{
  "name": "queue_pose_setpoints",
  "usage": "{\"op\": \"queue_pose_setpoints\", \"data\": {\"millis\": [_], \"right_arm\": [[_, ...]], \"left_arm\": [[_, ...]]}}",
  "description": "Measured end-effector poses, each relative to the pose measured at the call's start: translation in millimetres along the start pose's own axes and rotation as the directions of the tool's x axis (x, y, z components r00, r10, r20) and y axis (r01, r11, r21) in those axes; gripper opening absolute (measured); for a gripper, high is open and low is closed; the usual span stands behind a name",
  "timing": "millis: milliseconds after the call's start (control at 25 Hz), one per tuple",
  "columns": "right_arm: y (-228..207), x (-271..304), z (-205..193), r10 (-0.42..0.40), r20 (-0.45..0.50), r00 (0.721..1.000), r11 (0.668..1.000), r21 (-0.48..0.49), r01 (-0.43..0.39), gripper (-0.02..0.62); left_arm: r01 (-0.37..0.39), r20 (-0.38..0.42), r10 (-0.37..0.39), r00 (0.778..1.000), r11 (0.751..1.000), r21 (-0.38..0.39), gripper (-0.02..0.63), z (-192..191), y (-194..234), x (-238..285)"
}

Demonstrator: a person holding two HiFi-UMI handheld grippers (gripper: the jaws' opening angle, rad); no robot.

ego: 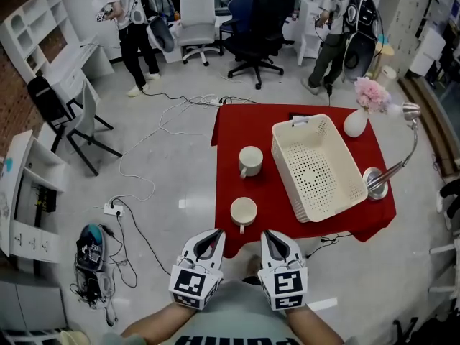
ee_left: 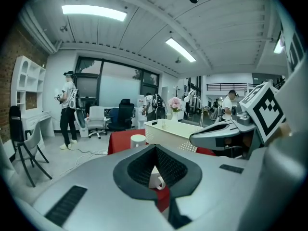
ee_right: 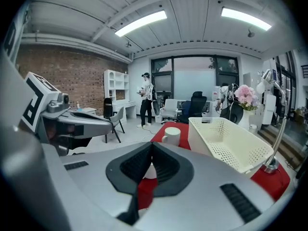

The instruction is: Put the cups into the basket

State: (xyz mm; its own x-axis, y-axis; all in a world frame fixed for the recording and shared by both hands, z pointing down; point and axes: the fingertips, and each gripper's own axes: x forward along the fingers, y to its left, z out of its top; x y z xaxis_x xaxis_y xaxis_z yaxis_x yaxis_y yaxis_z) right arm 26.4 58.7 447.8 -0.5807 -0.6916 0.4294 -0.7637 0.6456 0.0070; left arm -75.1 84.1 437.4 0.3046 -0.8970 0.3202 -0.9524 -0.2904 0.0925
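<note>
Head view: on the red table (ego: pixel 231 131), the near cup (ego: pixel 244 211) stands by the front edge and the far cup (ego: pixel 250 160) behind it, both left of the basket (ego: pixel 283 165). The left gripper (ego: pixel 215 233) and right gripper (ego: pixel 267 234) hover short of that edge, jaws together, empty. The left gripper view frames the near cup plainly. The right gripper view gives only a white patch, probably that cup.

The red desk cloth (ego: pixel 269 192) is matt and smooth. The basket (ego: pixel 316 171) is cream perforated plastic. The near cup (ego: pixel 244 212), far cup (ego: pixel 250 161) and white vase (ego: pixel 355 123) look like glazed ceramic. The lamp (ego: pixel 392 171) is polished metal. The left hand-held gripper (ego: pixel 210 243) and right hand-held gripper (ego: pixel 274 244) have matt grey plastic shells and dark ribbed pads (ee_right: pixel 168 170). The floor (ego: pixel 165 178) is glossy.
</note>
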Motion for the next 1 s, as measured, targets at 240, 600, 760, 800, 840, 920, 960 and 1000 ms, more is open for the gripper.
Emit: {"op": "queue_pose_setpoints", "data": {"millis": [240, 600, 760, 800, 840, 920, 960, 1000], "right_arm": [[-19, 21, 6, 0.075, 0.014, 0.997, 0.997, -0.004, -0.075, 0.012], [-30, 41, 7, 0.189, 0.028, 0.982, 0.982, -0.018, -0.188, 0.012], [-37, 45, 2, 0.207, 0.006, 0.978, 0.978, -0.034, -0.206, 0.012], [-37, 46, 0, 0.212, -0.001, 0.977, 0.977, -0.034, -0.211, 0.012], [-36, 48, -1, 0.217, -0.009, 0.976, 0.975, -0.035, -0.217, 0.012], [-32, 53, -3, 0.226, -0.022, 0.974, 0.973, -0.041, -0.226, 0.012], [-31, 57, -3, 0.225, -0.026, 0.974, 0.973, -0.044, -0.226, 0.012], [-31, 60, -4, 0.220, -0.029, 0.975, 0.974, -0.046, -0.221, 0.012]], "left_arm": [[-0.061, -0.022, 0.061, 0.998, 0.998, -0.001, 0.006, 4, 2, 25], [-0.134, -0.058, 0.134, 0.989, 0.991, 0.004, 0.006, 2, -1, 45], [-0.152, -0.063, 0.152, 0.986, 0.988, 0.003, 0.006, 1, -3, 52], [-0.157, -0.065, 0.156, 0.986, 0.988, -0.001, 0.006, 0, -1, 52], [-0.160, -0.066, 0.159, 0.985, 0.987, -0.009, 0.006, -1, 2, 53], [-0.158, -0.074, 0.155, 0.985, 0.987, -0.036, 0.006, -6, 9, 57], [-0.152, -0.080, 0.148, 0.986, 0.987, -0.045, 0.006, -8, 13, 59], [-0.144, -0.085, 0.140, 0.987, 0.988, -0.048, 0.006, -10, 16, 62]]}}
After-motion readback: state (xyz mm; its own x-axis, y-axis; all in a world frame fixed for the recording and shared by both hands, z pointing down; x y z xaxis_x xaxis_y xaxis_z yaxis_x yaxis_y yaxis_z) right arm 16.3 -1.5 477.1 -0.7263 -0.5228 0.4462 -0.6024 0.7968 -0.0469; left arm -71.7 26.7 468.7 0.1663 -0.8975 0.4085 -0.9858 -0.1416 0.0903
